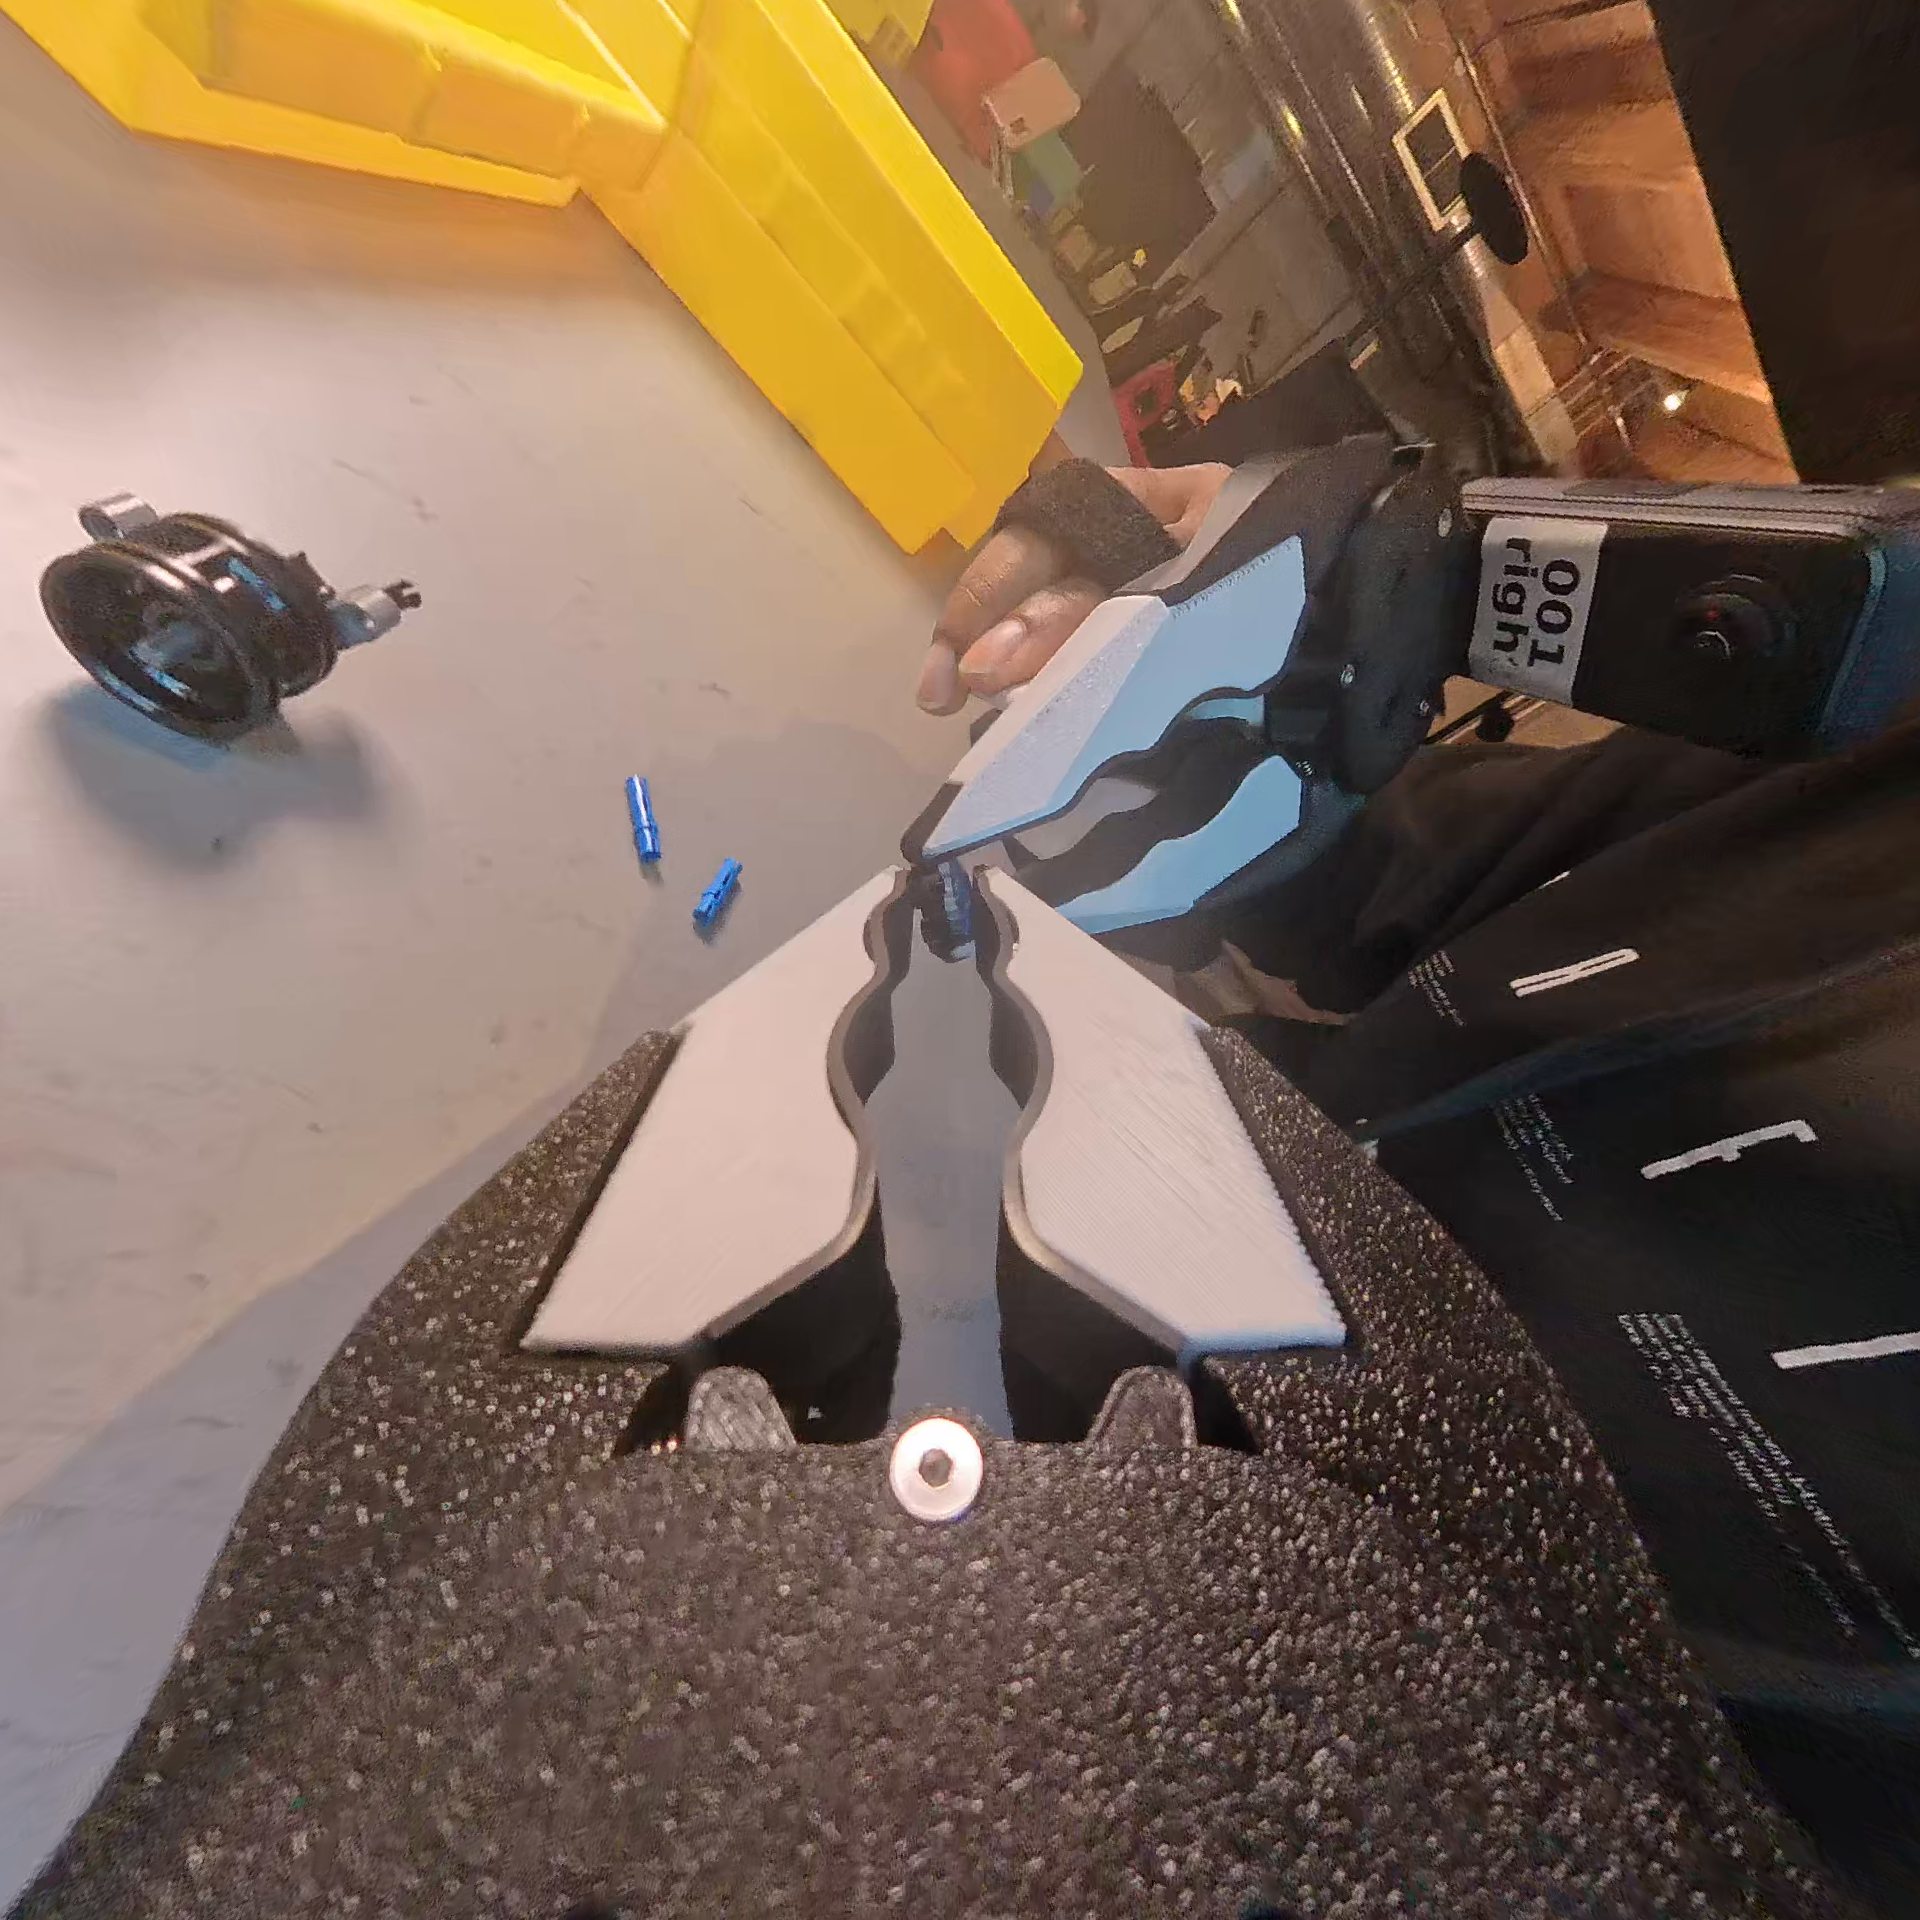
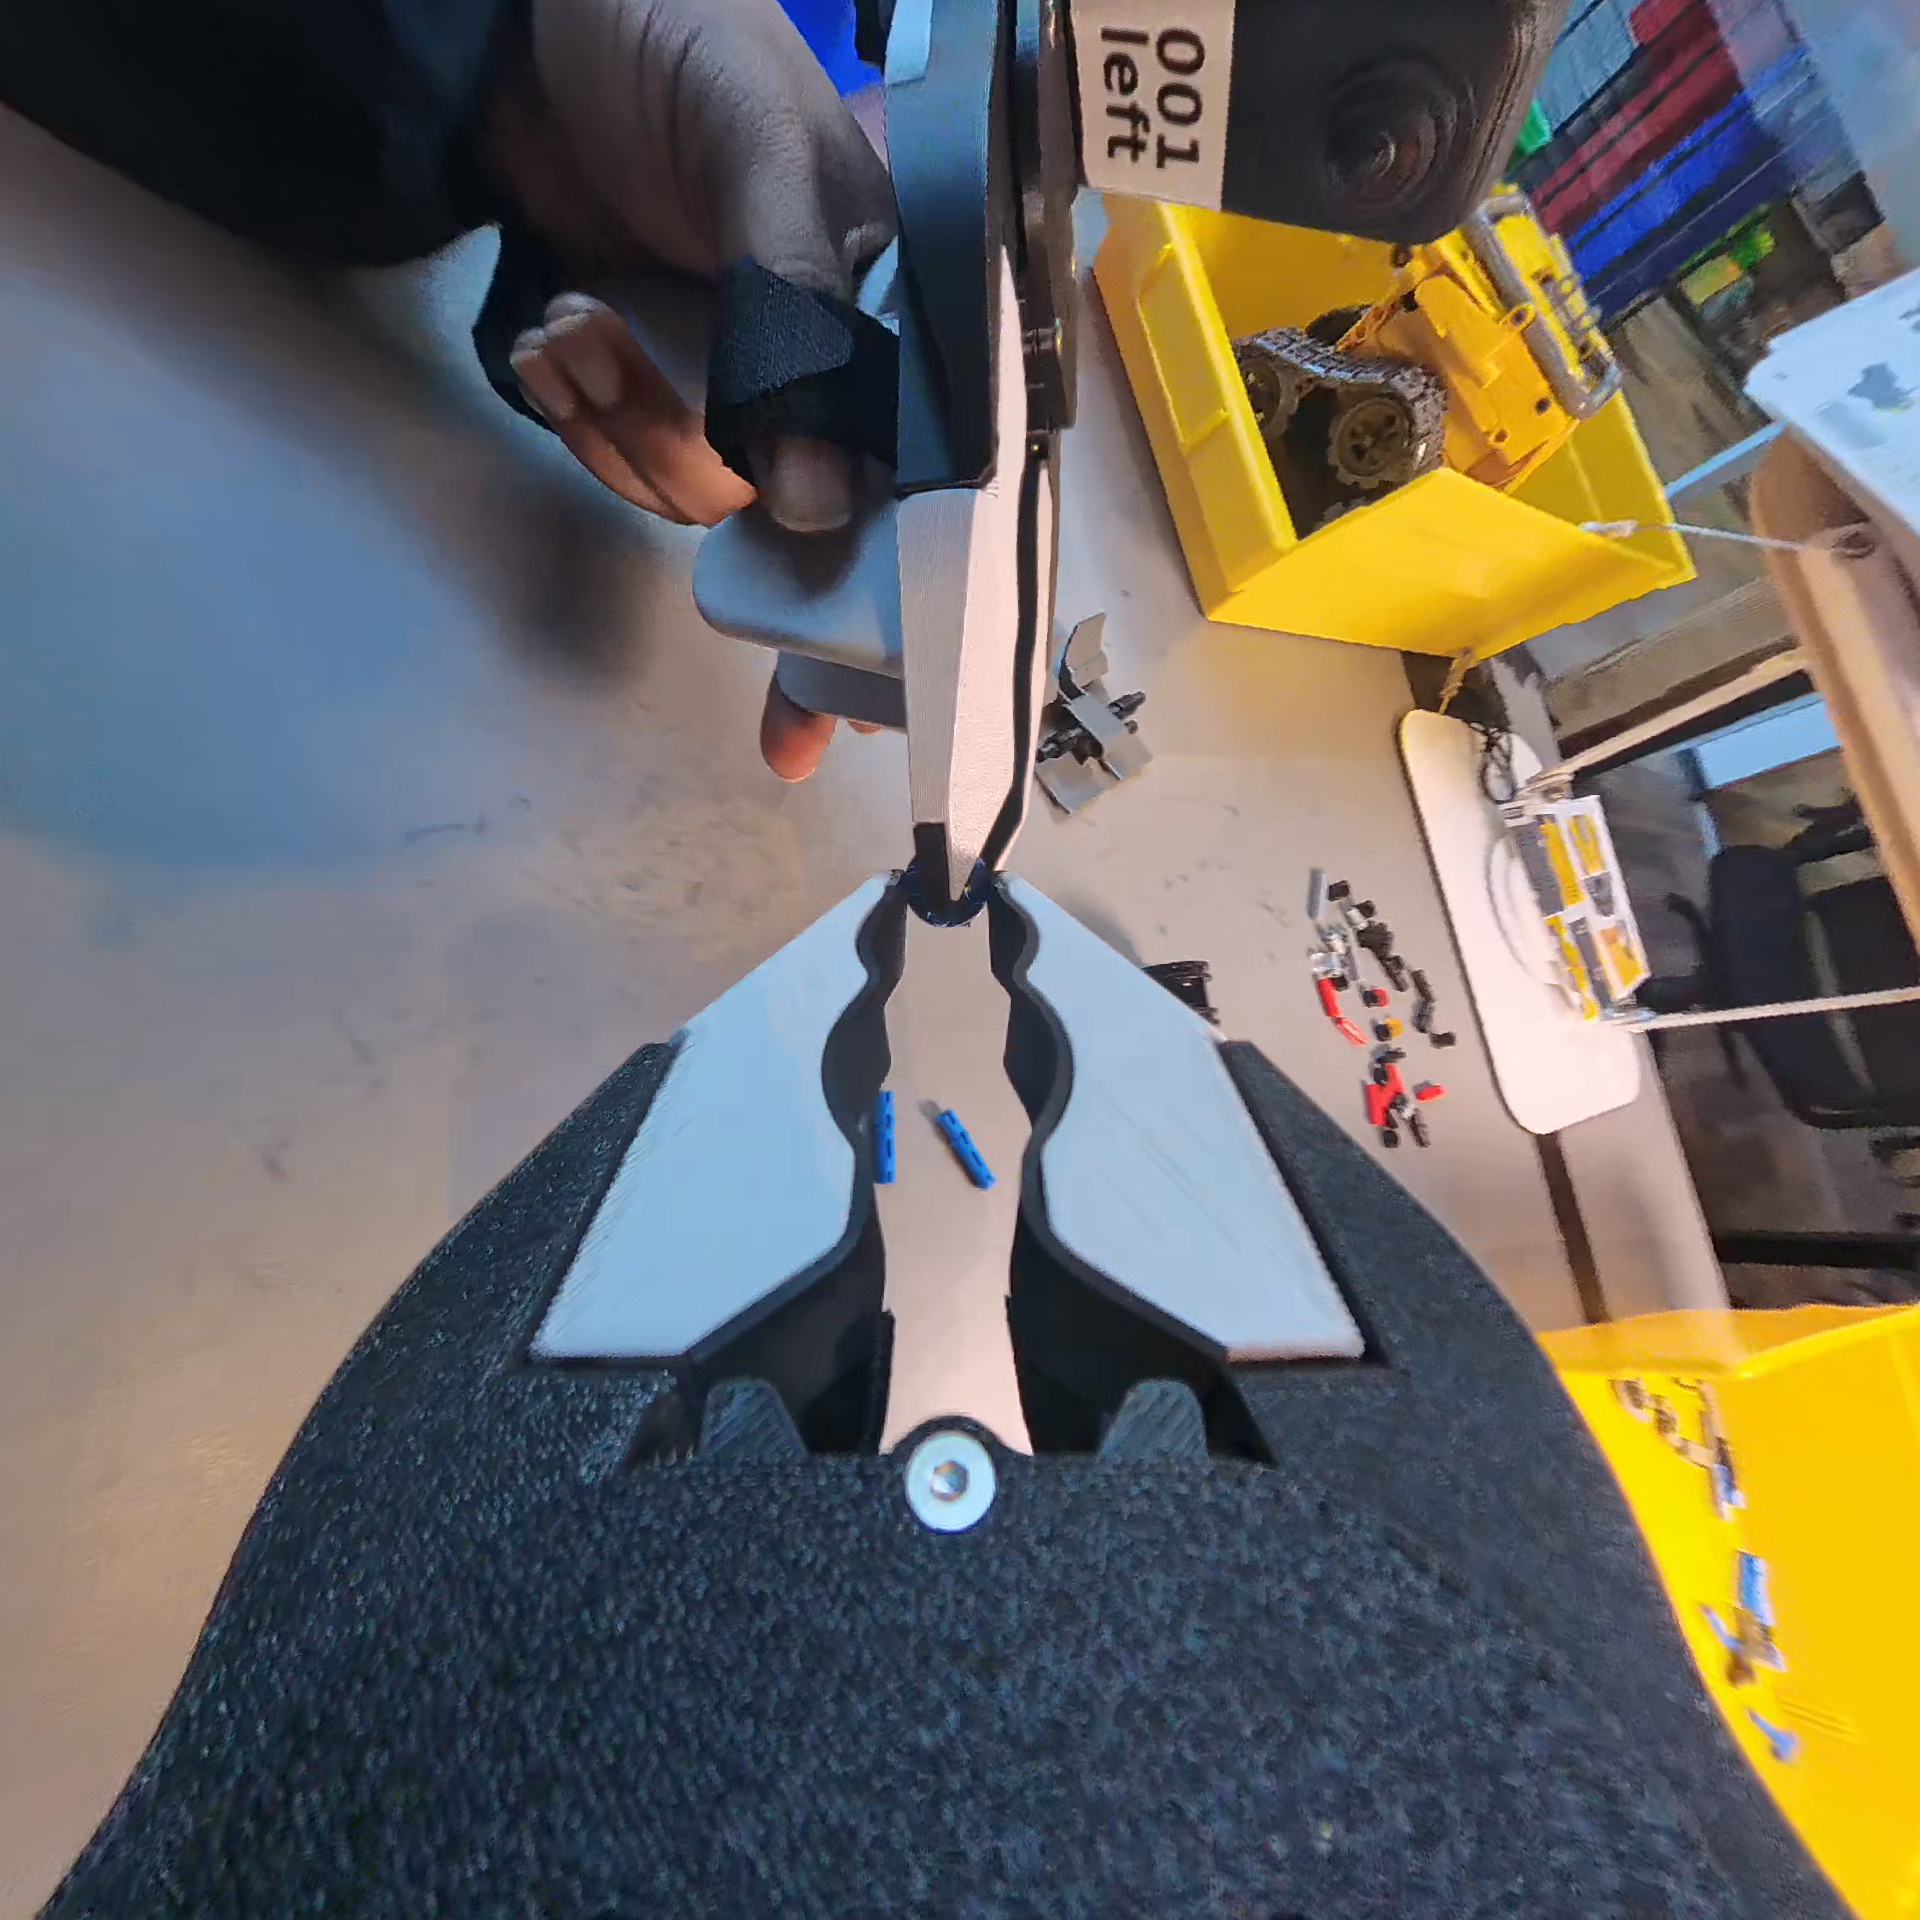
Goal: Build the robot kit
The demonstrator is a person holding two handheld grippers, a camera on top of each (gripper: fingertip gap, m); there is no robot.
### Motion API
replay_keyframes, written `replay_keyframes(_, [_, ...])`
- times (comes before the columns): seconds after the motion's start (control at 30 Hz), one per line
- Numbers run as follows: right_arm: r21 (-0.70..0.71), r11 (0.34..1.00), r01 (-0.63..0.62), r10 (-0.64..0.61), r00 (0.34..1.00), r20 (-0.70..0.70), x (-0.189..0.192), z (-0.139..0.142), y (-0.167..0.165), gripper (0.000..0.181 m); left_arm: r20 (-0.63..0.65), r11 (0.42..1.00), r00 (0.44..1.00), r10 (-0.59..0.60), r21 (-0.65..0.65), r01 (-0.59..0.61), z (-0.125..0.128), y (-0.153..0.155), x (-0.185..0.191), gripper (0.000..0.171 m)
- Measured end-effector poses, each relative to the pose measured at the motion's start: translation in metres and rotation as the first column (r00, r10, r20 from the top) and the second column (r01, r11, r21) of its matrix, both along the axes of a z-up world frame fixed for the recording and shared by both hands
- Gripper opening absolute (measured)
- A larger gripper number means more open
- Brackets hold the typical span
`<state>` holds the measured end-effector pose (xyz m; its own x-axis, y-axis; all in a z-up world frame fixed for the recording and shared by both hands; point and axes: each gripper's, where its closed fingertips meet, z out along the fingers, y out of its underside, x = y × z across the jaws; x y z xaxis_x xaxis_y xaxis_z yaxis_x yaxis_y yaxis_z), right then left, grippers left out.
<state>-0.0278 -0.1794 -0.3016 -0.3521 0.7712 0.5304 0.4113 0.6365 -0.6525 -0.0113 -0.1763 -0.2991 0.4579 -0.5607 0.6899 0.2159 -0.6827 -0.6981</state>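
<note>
Two grippers meeting tip to tip mid-frame, above the table. Left gripper [image 1: 940,883] pinched narrow on a small dark-and-blue piece [image 1: 948,920]; right gripper [image 2: 943,888] also narrow, tips closed around the same bit, showing there as a dark ring. One bare hand [image 1: 1023,613] on the right handle.

Two loose blue pins [image 1: 644,819] [image 1: 717,891] on the table, left of centre. One black wheel assembly [image 1: 197,623] far left. One grey bracket part [image 2: 1091,717], one scatter of small red, black and grey pieces [image 2: 1371,1023] right of centre.

Two yellow bins [image 1: 831,260] upper left; another yellow bin [image 2: 1434,561] upper right holding one yellow tracked vehicle [image 2: 1403,353].

Plain grey tabletop [image 1: 364,364], scuffed. Cluttered workshop shelving behind, blurry.
</note>
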Motion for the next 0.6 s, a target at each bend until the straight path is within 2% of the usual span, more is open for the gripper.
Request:
replay_keyframes(0.1, [0.004,1.0,-0.009,0.009,0.997,-0.074,-0.001,0.012,-0.001,0.016,-0.036,0.993,0.999,-0.004,0.121,0.009,0.013,-0.002,0.0,0.009])
replay_keyframes(0.17, [-0.127,0.991,-0.044,0.027,0.991,-0.133,0.0,0.025,-0.005,0.018,-0.105,0.97,0.994,0.006,0.241,0.02,0.022,-0.004,0.001,0.009])
replay_keyframes(0.27, [-0.416,0.898,-0.144,0.058,0.976,-0.212,0.008,0.047,-0.012,0.027,-0.222,0.911,0.974,0.042,0.408,0.054,0.035,-0.01,0.005,0.009])
replay_keyframes(0.33, [-0.529,0.825,-0.2,0.078,0.967,-0.243,0.014,0.054,-0.013,0.027,-0.274,0.869,0.96,0.063,0.488,0.082,0.041,-0.015,0.01,0.009])
replay_keyframes(0.6, [-0.662,0.659,-0.357,0.181,0.93,-0.321,0.029,0.066,-0.029,0.024,-0.331,0.754,0.938,0.106,0.641,0.141,0.059,-0.03,0.025,0.008])
